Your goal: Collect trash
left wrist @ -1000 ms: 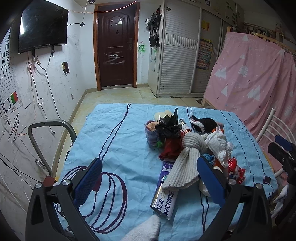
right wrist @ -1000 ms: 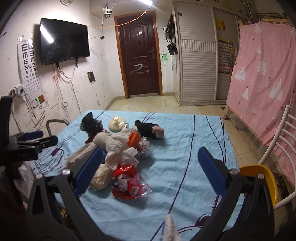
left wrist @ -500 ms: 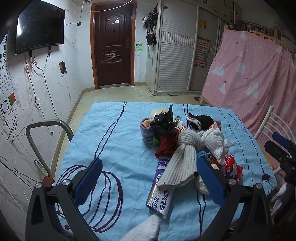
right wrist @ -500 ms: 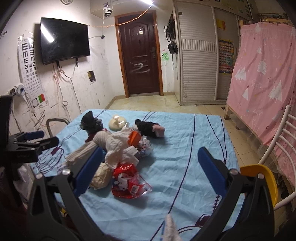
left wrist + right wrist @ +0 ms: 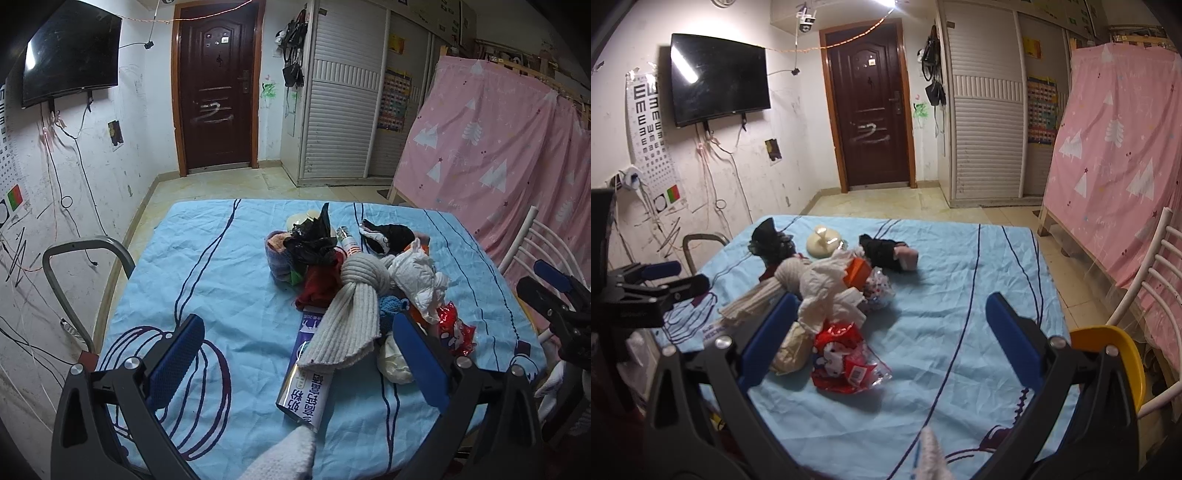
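Worktop [image 5: 221, 280] is covered with a light blue cloth bearing dark line patterns. A pile of mixed clothing and trash sits right of centre in the left wrist view.

Left gripper [image 5: 295, 354]: jaws wide apart, nothing between them, held above the near edge of the worktop. Right gripper [image 5: 886, 332]: jaws also wide apart and empty, above the near edge on the other side of the pile.

Pile contents, left wrist view:
- silver-purple carton [image 5: 308, 384] lying flat at the near end, its far end covered by a ribbed grey-white knit [image 5: 351, 317];
- black plastic bag [image 5: 314, 242] at the far end, on top of a red cloth [image 5: 319, 284];
- crumpled white paper [image 5: 417, 277] to the right of the knit;
- red snack wrapper [image 5: 452, 326] at the right margin, near the worktop edge;
- cream-coloured wad [image 5: 393, 362] partly hidden behind the left gripper's right finger.

Right wrist view: the red snack wrapper [image 5: 846, 358] is the nearest piece, flat on the cloth, just beside the right gripper's left finger. The crumpled white paper [image 5: 827, 291] and an orange item [image 5: 857, 271] lie behind it.

Surroundings: grey metal chair frame [image 5: 74, 266] at the left edge of the worktop, white chair [image 5: 1152, 280] and yellow seat [image 5: 1115, 347] at the right edge, wall TV [image 5: 718, 77], dark door [image 5: 870, 107], pink sheet [image 5: 1119, 147].
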